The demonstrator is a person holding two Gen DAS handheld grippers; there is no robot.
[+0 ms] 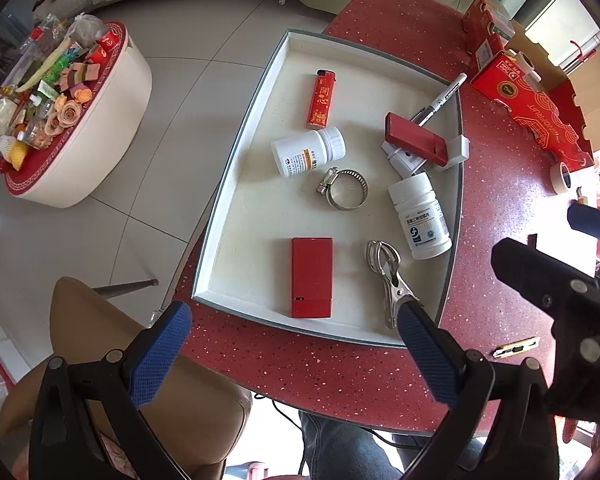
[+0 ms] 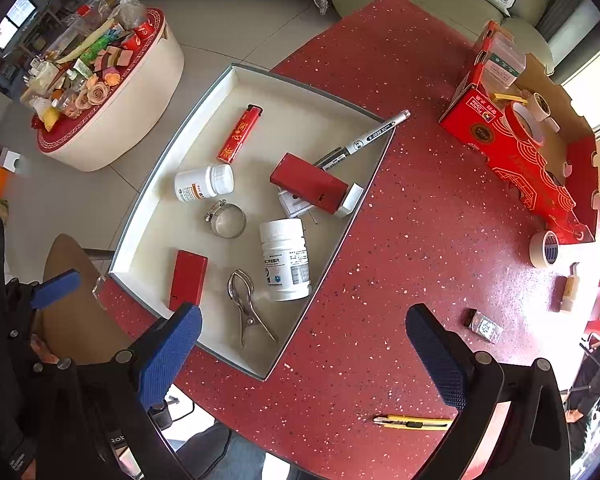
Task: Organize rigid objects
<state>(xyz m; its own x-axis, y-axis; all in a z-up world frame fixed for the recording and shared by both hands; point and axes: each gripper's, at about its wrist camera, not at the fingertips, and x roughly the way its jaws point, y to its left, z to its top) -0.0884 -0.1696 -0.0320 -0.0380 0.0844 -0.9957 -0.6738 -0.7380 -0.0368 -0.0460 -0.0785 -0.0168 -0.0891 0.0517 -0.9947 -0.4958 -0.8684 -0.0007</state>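
Note:
A white tray (image 1: 236, 184) (image 2: 140, 240) sits on the red speckled table (image 1: 500, 240) (image 2: 420, 260). It holds a red lighter (image 1: 321, 99) (image 2: 239, 133), two white pill bottles (image 1: 307, 152) (image 1: 420, 216) (image 2: 203, 183) (image 2: 286, 259), a hose clamp (image 1: 345, 189) (image 2: 226, 220), two red boxes (image 1: 312, 277) (image 1: 416, 138) (image 2: 188, 279) (image 2: 308, 183), a metal clip (image 1: 388, 276) (image 2: 246, 304) and a marker (image 1: 444, 98) (image 2: 366, 138) resting on the rim. My left gripper (image 1: 296, 356) is open above the tray's near edge. My right gripper (image 2: 304, 356) is open and empty over the table right of the tray.
A yellow utility knife (image 2: 412, 423) (image 1: 516, 347), a small dark packet (image 2: 484, 325), a tape roll (image 2: 545, 249) (image 1: 562, 178) and a small tube (image 2: 569, 288) lie on the table. A red cardboard box (image 2: 532, 168) (image 1: 540, 116) stands at the right. A cluttered round stool (image 1: 72, 120) (image 2: 112, 92) stands left.

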